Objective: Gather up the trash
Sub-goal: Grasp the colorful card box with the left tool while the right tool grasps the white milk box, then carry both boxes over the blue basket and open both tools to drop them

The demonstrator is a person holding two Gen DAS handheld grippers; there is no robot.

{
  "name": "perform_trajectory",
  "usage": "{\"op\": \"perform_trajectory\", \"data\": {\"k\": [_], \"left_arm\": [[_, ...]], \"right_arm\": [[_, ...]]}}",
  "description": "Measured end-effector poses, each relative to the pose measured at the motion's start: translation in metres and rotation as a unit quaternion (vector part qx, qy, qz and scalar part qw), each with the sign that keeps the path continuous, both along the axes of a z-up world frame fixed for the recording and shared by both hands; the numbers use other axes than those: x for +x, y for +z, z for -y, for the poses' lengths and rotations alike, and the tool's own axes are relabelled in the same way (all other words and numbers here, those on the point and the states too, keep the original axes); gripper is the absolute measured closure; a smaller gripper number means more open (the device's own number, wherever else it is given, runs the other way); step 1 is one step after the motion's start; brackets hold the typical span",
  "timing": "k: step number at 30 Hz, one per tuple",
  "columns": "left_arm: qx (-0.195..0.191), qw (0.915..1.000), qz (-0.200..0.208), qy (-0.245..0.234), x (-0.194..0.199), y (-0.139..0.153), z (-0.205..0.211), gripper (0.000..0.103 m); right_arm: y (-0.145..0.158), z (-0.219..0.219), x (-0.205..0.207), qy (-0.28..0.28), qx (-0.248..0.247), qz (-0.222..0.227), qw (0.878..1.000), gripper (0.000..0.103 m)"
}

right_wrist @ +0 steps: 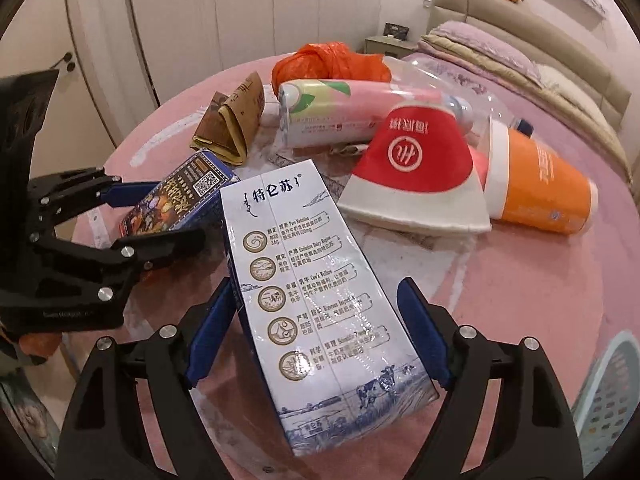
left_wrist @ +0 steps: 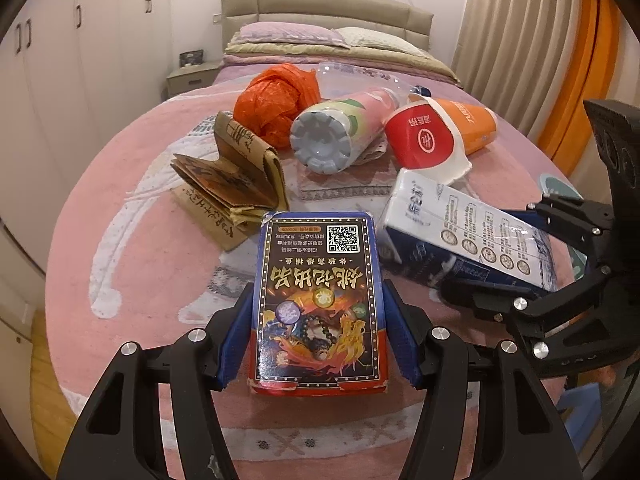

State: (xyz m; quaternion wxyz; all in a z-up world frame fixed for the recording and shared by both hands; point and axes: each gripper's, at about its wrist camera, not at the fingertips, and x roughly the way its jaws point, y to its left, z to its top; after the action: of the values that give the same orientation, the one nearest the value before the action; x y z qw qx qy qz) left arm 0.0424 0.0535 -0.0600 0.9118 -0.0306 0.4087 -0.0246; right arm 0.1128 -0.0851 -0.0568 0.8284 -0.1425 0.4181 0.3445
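Trash lies on a round pink table (left_wrist: 132,264). My left gripper (left_wrist: 318,334) is shut on a blue and red card box (left_wrist: 318,296), its pads pressing both long sides; the box also shows in the right wrist view (right_wrist: 176,204). My right gripper (right_wrist: 316,334) straddles a white and blue milk carton (right_wrist: 316,280), its blue pads close to both sides; contact is unclear. The carton (left_wrist: 468,236) and the right gripper (left_wrist: 532,280) also show in the left wrist view.
Farther back lie a folded brown paper bag (left_wrist: 232,176), an orange plastic bag (left_wrist: 276,104), a pink bottle (left_wrist: 340,132), a flattened red cup (left_wrist: 428,140), an orange cup (right_wrist: 540,188) and a clear plastic bottle (left_wrist: 352,76). A bed (left_wrist: 332,48) stands behind. A pale basket (right_wrist: 612,396) sits at right.
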Motion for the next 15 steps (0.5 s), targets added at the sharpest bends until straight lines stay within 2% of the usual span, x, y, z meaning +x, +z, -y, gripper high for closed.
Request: {"op": "perform_trajectory", "data": {"k": [3, 15], "left_arm": [[0.005, 1.0000, 0.007, -0.002, -0.002, 0.003, 0.004, 0.044], [0.024, 0.9988, 0.034, -0.025, -0.015, 0.018, 0.032, 0.044]], "right_arm": [[0.000, 0.011, -0.004, -0.018, 0.019, -0.010, 1.000, 0.046], [0.021, 0.056, -0.038, -0.111, 0.044, 0.031, 0.992, 0.047]]}}
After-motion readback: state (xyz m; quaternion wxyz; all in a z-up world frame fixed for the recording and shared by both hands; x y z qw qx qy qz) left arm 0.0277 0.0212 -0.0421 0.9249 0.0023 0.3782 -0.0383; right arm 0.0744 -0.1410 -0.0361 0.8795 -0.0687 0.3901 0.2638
